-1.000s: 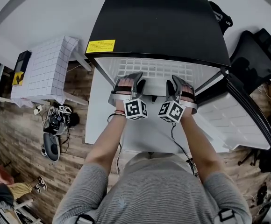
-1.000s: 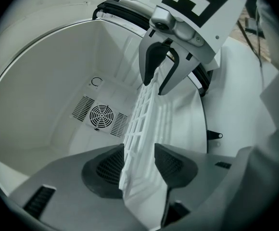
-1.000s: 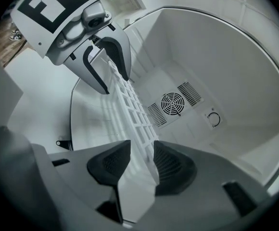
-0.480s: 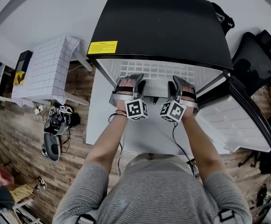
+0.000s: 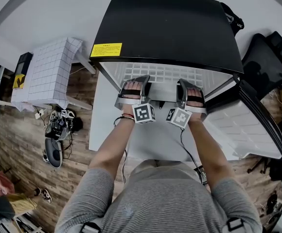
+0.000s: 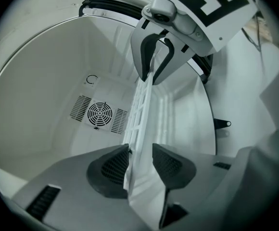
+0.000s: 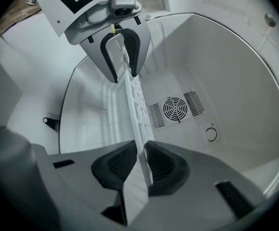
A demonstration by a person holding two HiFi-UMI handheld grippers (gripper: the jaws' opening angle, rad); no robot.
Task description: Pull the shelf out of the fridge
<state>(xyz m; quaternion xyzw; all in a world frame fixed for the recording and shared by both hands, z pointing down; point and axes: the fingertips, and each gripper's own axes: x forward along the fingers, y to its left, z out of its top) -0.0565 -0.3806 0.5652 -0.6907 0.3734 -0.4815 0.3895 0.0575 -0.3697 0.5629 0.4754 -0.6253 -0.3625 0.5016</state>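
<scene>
A black-topped fridge [image 5: 165, 28] stands open, with the white grid shelf [image 5: 163, 74] at its mouth. Both grippers reach in over the shelf's front edge. My left gripper [image 5: 142, 84] [image 6: 140, 150] has the shelf edge [image 6: 140, 105] between its pads. Its jaws have just been closing a little, and a gap still shows at one pad. My right gripper [image 5: 181, 86] [image 7: 142, 150] has just been closing and now presses both pads on the shelf edge [image 7: 137, 105]. Each gripper view shows the other gripper further along the edge, the right gripper [image 6: 154, 61] and the left gripper [image 7: 122, 52].
The fridge door [image 5: 248, 125] hangs open at the right, with white racks on its inside. A fan vent [image 6: 100, 113] sits in the white back wall. A black office chair [image 5: 265, 57] stands right of the fridge, and a white gridded box [image 5: 48, 72] left of it.
Both marker cubes have turned a little, the right one more. The hands stay at the same place on the shelf's front edge.
</scene>
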